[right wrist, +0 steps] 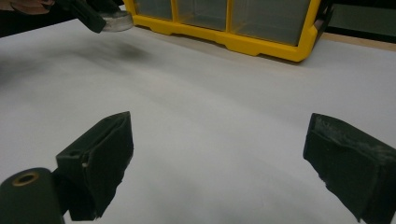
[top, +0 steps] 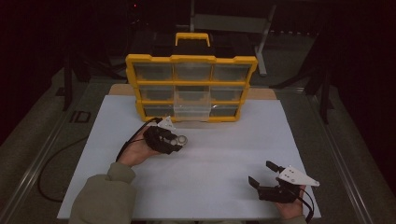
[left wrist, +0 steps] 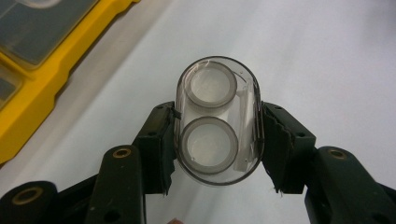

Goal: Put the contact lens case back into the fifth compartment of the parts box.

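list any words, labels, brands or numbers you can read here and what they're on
None can be read.
The yellow organizer shows no legible brand or label on its frame or drawers.
The clear capsule held in the left gripper carries no print, just two ring shapes inside.
The right gripper and its grey plate show no markings.

We see a dim high view with black surroundings and only the white table (top: 210, 154) lit, while both gripper views look brighter, softly shadowed and blurred at their far edges (the yellow organizer (left wrist: 28, 60) especially).
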`<control>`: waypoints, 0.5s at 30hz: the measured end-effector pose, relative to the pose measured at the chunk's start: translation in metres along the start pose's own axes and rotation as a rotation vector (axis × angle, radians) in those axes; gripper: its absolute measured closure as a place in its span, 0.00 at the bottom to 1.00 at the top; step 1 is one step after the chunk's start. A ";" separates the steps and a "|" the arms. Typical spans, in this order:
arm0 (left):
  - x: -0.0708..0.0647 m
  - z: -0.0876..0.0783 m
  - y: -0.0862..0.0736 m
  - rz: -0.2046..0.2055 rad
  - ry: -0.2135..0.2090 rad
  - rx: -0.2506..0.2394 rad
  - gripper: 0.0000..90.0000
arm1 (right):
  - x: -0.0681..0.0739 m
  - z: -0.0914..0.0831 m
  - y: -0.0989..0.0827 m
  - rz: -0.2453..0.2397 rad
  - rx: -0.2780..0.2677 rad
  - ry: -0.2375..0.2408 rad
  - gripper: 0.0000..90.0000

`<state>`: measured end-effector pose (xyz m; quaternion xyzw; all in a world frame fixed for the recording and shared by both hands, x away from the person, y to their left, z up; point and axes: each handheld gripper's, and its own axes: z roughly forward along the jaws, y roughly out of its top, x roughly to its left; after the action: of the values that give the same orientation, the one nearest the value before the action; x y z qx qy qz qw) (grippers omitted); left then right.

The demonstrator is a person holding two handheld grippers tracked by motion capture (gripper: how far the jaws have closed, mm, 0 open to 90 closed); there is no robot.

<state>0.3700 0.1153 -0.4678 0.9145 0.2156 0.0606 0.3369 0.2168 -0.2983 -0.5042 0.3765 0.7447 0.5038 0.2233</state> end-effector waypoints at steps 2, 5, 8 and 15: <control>0.000 -0.002 0.001 -0.002 -0.001 -0.007 0.55 | 0.000 0.000 0.000 0.001 -0.001 0.001 0.09; -0.001 -0.006 0.002 0.004 0.003 -0.005 0.55 | 0.000 0.000 0.000 0.003 -0.001 0.001 0.09; -0.002 -0.010 0.003 0.008 0.010 -0.006 0.55 | 0.000 0.000 0.000 0.003 0.000 0.001 0.09; -0.002 -0.018 0.006 0.021 0.019 -0.006 0.55 | -0.001 0.000 0.000 0.003 -0.005 0.004 0.09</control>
<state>0.3660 0.1213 -0.4502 0.9150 0.2089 0.0733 0.3372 0.2170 -0.2993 -0.5043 0.3758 0.7435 0.5068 0.2219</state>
